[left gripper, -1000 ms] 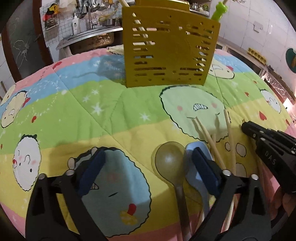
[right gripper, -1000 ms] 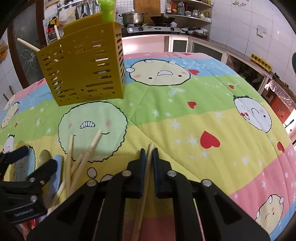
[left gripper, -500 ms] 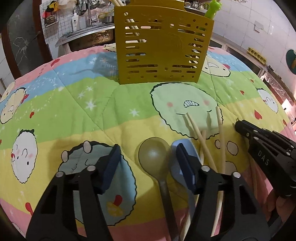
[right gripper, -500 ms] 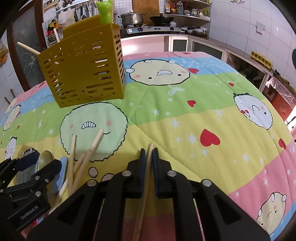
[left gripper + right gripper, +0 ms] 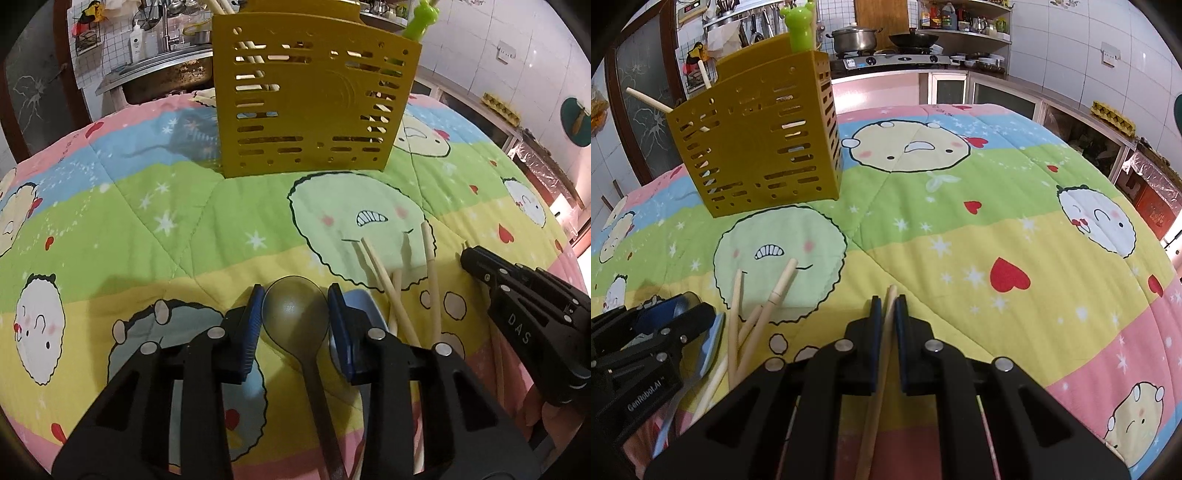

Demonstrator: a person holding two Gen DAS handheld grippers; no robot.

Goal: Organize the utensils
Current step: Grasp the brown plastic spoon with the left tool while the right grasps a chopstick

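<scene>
A yellow slotted utensil holder (image 5: 314,107) stands at the far side of the quilt, with chopsticks and a green-topped utensil in it; it also shows in the right wrist view (image 5: 761,140). My left gripper (image 5: 295,317) has its blue pads on either side of the bowl of a grey-green spoon (image 5: 295,314) lying on the quilt. A light blue spoon (image 5: 364,302) lies just right of it. Loose chopsticks (image 5: 391,284) lie further right. My right gripper (image 5: 888,314) is shut on a single chopstick (image 5: 882,354).
A colourful cartoon quilt (image 5: 960,229) covers the table. Loose chopsticks (image 5: 757,314) lie between the two grippers. The right gripper (image 5: 524,314) shows at the right of the left wrist view. A sink and kitchen counters stand behind.
My left gripper has moved left over the grey-green spoon and narrowed around its bowl. The right gripper keeps hold of its chopstick, nearly still.
</scene>
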